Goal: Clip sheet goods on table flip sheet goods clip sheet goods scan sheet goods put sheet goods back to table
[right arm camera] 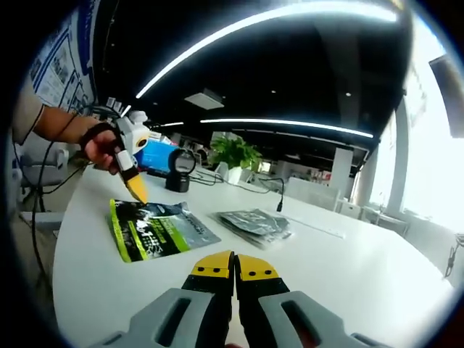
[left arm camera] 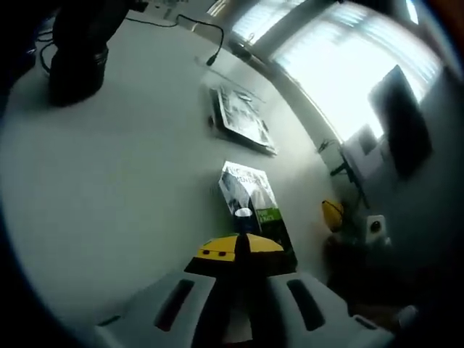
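A green, black and silver packet [left arm camera: 249, 194] lies flat on the white table [left arm camera: 109, 188]. My left gripper [left arm camera: 240, 245] is shut, and its yellow tips rest at the packet's near edge. In the right gripper view a hand holds that left gripper [right arm camera: 135, 190] pointing down onto the far left corner of the packet [right arm camera: 156, 228]. I cannot tell whether its tips pinch the film. Further toward me, my right gripper [right arm camera: 234, 262] hovers above the table [right arm camera: 348, 268], shut with nothing between its jaws.
A pile of similar packets [left arm camera: 243, 119] [right arm camera: 254, 221] lies beyond the single one. A black scanner stand [right arm camera: 177, 170] [left arm camera: 76, 65], a blue box [right arm camera: 156, 156] and cables [left arm camera: 210, 36] sit at the table's far side. A yellow object [left arm camera: 332, 214] sits off the edge.
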`<state>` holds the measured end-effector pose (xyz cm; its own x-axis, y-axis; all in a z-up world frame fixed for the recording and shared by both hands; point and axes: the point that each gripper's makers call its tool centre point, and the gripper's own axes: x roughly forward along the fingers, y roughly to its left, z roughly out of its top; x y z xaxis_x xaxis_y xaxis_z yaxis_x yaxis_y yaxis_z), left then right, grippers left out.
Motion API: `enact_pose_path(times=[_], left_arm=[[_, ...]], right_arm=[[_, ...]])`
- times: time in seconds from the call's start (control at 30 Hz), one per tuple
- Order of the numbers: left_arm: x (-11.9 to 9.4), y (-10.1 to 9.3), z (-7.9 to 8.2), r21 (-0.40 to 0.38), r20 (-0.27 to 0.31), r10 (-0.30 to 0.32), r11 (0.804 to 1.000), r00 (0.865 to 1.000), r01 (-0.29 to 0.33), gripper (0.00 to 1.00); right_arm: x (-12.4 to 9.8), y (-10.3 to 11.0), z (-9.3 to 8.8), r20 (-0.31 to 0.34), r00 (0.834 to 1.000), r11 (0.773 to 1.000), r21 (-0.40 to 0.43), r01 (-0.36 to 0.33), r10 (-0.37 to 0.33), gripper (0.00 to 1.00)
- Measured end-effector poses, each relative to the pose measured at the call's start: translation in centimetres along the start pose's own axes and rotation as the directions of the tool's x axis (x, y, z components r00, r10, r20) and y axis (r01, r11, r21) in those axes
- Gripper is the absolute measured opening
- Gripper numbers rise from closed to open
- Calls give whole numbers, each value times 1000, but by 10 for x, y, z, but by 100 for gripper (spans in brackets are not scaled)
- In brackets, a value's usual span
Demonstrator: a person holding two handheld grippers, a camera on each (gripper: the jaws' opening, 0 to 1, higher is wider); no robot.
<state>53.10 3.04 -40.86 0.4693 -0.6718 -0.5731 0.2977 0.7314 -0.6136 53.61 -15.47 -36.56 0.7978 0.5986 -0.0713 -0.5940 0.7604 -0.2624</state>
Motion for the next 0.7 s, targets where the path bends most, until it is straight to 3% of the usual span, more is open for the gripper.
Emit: enact_pose_path(times=[0.37, 0.7], left_arm=[[-6, -13, -5, -18, 25, 1, 1000, 1000, 0, 0], [-11, -21, -4, -19, 52, -11, 1000, 999, 12, 0]], right_arm=[[3, 33, 11, -2, 998, 996, -56, -64, 64, 1], [-3, 68, 33, 5, 993, 981, -156, -115, 117, 4]])
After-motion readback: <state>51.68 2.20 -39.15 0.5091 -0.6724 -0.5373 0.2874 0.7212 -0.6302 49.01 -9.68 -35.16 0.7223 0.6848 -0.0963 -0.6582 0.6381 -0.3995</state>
